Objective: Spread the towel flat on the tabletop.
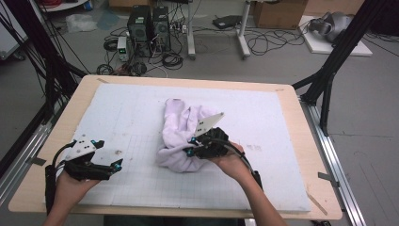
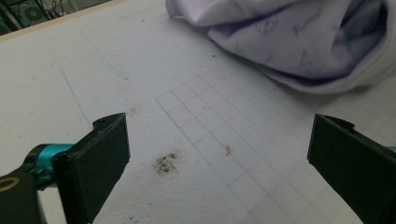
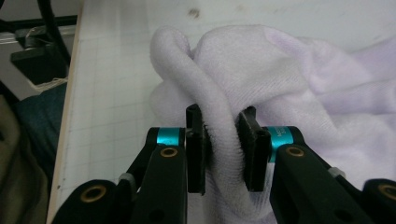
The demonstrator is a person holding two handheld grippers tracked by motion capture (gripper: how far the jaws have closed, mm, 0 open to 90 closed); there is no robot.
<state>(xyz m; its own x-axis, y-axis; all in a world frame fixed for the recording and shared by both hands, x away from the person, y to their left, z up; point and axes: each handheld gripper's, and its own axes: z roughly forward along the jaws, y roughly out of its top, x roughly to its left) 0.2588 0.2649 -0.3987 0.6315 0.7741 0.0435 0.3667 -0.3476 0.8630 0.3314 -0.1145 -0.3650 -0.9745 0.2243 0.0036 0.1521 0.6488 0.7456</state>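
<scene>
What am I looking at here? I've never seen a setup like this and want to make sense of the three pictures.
A person sits at a table and holds a hand-held gripper in each hand; there is no robot arm. The high view looks down from above the person's side. The other two come from cameras riding on the grippers, looking along their black jaws. A white gridded mat covers the table, and a crumpled pale lilac towel lies on it. The right gripper has its jaws closed on a fold of the towel. The left gripper has its jaws wide apart, with nothing between them, over the bare mat beside the towel.
</scene>
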